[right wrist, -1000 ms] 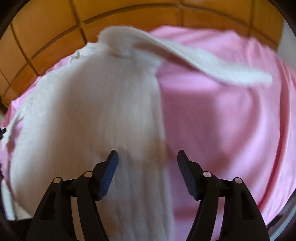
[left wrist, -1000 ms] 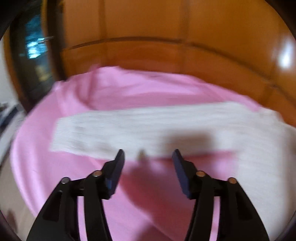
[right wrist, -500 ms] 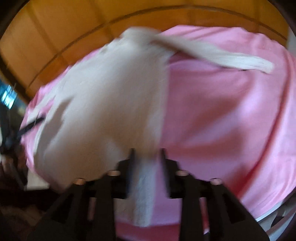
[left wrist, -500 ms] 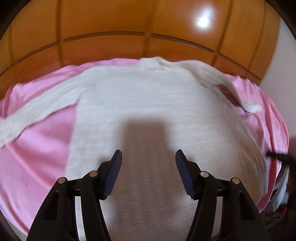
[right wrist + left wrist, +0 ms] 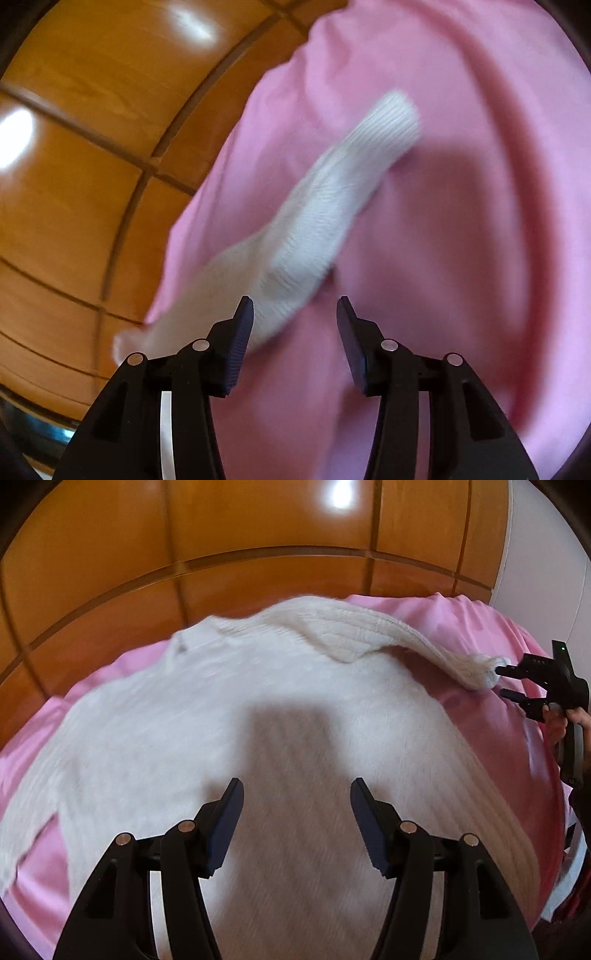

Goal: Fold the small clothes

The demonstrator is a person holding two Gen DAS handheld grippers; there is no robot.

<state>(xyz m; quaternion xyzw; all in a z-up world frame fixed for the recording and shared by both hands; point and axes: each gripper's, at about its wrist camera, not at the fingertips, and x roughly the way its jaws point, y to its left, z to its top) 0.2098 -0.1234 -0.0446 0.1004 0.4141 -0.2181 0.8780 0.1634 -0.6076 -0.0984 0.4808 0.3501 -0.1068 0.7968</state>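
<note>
A white knitted sweater (image 5: 229, 716) lies spread flat on a pink sheet (image 5: 491, 723). My left gripper (image 5: 295, 812) hovers open over the sweater's lower body, with nothing between its fingers. The right sleeve (image 5: 373, 635) runs out to the right. Its cuff (image 5: 480, 672) ends right at my right gripper (image 5: 499, 682), touching the upper finger. In the right wrist view the sleeve (image 5: 332, 206) lies slantwise on the sheet just ahead of my right gripper (image 5: 295, 314). Its jaws are opening; the sleeve passes by the left pad and neither pad presses on it.
A wooden panelled wall (image 5: 258, 546) rises right behind the bed, with a white wall (image 5: 546, 572) at the far right. A person's hand (image 5: 576, 716) holds the right gripper's handle at the sheet's right edge. Folds run through the pink sheet (image 5: 480, 184).
The left gripper swept from the left sleeve over to the sweater's body. The right gripper narrowed its jaws at the sweater's edge, then widened them and swung over to the right sleeve.
</note>
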